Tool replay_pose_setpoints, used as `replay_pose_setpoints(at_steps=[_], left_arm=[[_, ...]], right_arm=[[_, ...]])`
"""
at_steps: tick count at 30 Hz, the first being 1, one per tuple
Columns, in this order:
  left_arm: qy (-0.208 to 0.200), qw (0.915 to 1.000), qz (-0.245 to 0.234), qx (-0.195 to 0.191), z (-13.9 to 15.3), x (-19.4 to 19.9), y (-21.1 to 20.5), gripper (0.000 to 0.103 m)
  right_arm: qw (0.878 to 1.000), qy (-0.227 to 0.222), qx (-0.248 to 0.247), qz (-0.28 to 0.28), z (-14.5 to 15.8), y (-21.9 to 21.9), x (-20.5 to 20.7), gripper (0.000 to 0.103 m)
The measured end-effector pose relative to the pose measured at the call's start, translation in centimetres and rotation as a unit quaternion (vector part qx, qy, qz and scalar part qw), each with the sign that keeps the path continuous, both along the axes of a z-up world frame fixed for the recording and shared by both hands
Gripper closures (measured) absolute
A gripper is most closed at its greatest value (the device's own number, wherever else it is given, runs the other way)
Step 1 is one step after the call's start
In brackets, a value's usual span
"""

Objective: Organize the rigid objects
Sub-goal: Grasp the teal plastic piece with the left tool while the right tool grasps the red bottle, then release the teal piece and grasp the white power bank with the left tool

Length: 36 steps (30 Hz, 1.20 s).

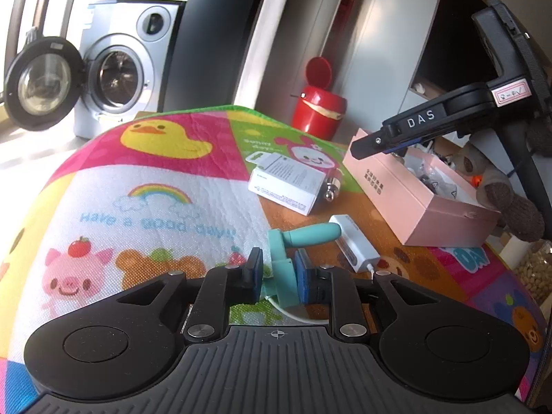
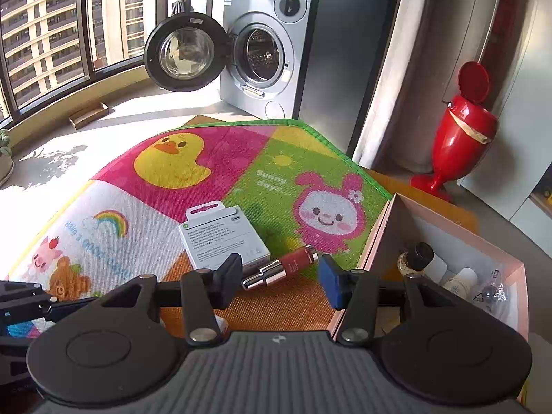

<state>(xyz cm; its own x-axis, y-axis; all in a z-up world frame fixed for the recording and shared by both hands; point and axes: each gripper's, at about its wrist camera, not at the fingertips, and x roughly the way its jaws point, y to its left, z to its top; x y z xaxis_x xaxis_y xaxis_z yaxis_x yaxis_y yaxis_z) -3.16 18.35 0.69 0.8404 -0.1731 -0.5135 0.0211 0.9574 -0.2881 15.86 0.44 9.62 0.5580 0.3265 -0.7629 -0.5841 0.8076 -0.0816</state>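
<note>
My left gripper [image 1: 277,270] is closing around a teal handled tool [image 1: 296,245]; its right pad touches the tool, its left pad stands a little apart. A white charger [image 1: 353,243] with a cable lies just beyond it. A white carton [image 1: 288,181] [image 2: 224,238] and a red and silver lipstick [image 2: 281,267] [image 1: 332,186] lie on the colourful mat [image 1: 145,189]. My right gripper [image 2: 279,277] is open and empty, hovering over the lipstick beside the pink box [image 2: 383,227]. The pink box [image 1: 414,189] holds small bottles and packets.
A red pedestal bin [image 2: 459,127] stands past the mat's far right corner. A washing machine [image 2: 265,51] with its door open stands at the back. A brown plush toy [image 1: 503,193] and a jar of beans [image 1: 534,276] sit right of the pink box.
</note>
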Motion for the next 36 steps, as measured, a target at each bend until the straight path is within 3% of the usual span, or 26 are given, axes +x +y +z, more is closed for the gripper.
replay_pose_setpoints(at_steps=[2, 5, 9, 13, 21, 27, 32, 36], left_arm=[[-0.001, 0.9998, -0.002, -0.019, -0.2, 0.0, 0.5, 0.079], [-0.002, 0.9981, 0.001, -0.061, -0.6, -0.1, 1.6, 0.076], [-0.006, 0.998, 0.01, -0.063, -0.6, -0.3, 1.8, 0.075], [-0.005, 0.9973, 0.011, -0.073, -0.7, -0.3, 2.1, 0.074], [-0.003, 0.9971, 0.012, -0.076, -0.7, -0.3, 2.2, 0.074], [0.0, 0.9967, 0.016, -0.079, -0.9, -0.3, 2.1, 0.072], [0.0, 0.9966, 0.018, -0.08, -0.9, -0.3, 2.2, 0.072], [-0.002, 0.9971, 0.023, -0.072, -0.7, -0.4, 2.0, 0.071]], right_arm=[[0.999, 0.027, -0.014, -0.02, -0.7, 1.3, 2.9, 0.072], [0.997, 0.031, -0.055, -0.044, -2.6, 3.3, 5.5, 0.077], [0.99, 0.007, -0.135, -0.038, -5.2, 5.3, 5.8, 0.081], [0.99, 0.021, -0.142, -0.011, -5.8, 4.7, 3.9, 0.083], [0.988, 0.059, -0.125, 0.067, -5.1, 2.5, -2.8, 0.083], [0.989, 0.106, -0.067, 0.078, -4.5, -0.6, -6.2, 0.083], [0.993, 0.065, 0.006, 0.103, -3.1, -4.5, -8.2, 0.082], [0.987, 0.063, 0.0, 0.15, -3.9, -5.1, -9.7, 0.077]])
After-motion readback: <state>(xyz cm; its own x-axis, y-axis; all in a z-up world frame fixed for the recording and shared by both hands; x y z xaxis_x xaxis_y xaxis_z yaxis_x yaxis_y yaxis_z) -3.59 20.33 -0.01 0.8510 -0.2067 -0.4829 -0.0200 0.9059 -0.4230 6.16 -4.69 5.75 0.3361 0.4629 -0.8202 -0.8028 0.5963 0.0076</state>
